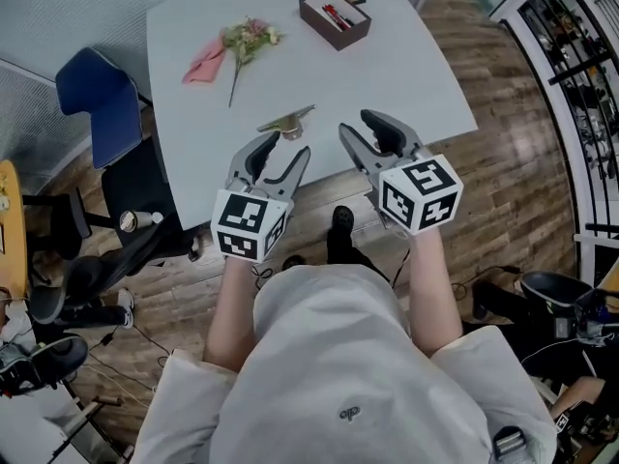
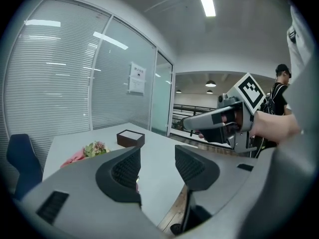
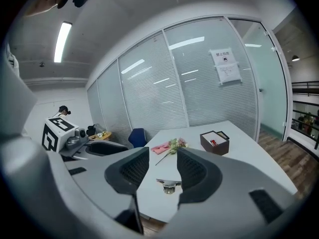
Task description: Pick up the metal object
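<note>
The metal object (image 1: 286, 121), a flat silvery clamp-like piece, lies near the front edge of the white table (image 1: 406, 75). My left gripper (image 1: 283, 148) hovers just in front of it, jaws open with nothing between them. To its right, my right gripper (image 1: 360, 124) is also open and empty, beside the object. In the right gripper view the metal object (image 3: 168, 184) shows on the table through the gap of the right gripper (image 3: 163, 166). The left gripper view has the left gripper (image 2: 157, 158) open over the table edge; the object is hidden there.
A brown box (image 1: 335, 15) with small items stands at the table's far side. A flower sprig (image 1: 247, 42) and a pink cloth (image 1: 205, 61) lie at the far left. A blue chair (image 1: 102, 104) stands left of the table. Wooden floor lies beyond the edge.
</note>
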Motion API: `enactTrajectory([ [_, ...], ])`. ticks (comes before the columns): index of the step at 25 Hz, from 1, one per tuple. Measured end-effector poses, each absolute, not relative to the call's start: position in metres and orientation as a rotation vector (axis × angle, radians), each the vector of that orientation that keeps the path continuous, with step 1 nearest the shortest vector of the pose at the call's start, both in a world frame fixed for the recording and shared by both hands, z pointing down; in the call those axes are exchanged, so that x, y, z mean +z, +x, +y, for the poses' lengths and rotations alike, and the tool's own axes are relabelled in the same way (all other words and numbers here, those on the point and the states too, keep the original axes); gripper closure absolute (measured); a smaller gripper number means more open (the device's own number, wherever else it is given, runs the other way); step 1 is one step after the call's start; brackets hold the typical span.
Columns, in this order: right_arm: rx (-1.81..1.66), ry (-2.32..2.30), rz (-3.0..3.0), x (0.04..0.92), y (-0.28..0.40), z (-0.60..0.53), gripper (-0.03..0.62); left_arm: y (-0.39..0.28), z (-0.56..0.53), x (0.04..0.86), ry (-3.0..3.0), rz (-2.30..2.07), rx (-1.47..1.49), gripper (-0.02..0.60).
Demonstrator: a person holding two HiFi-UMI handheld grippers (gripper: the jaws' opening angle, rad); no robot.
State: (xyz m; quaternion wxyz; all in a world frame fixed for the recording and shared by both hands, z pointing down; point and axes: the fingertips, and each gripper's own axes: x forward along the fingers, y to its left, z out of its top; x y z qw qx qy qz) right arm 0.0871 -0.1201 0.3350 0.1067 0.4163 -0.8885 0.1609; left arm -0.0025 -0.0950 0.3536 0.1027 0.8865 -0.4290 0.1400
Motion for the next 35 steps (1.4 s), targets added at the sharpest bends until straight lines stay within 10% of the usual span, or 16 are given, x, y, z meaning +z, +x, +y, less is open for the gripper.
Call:
enactTrajectory([
  [35, 0.467, 0.832, -2.637, 0.388, 0.097, -0.190, 0.413, 0.020, -0.149, 0.405, 2.389, -1.492, 0.588, 0.334],
])
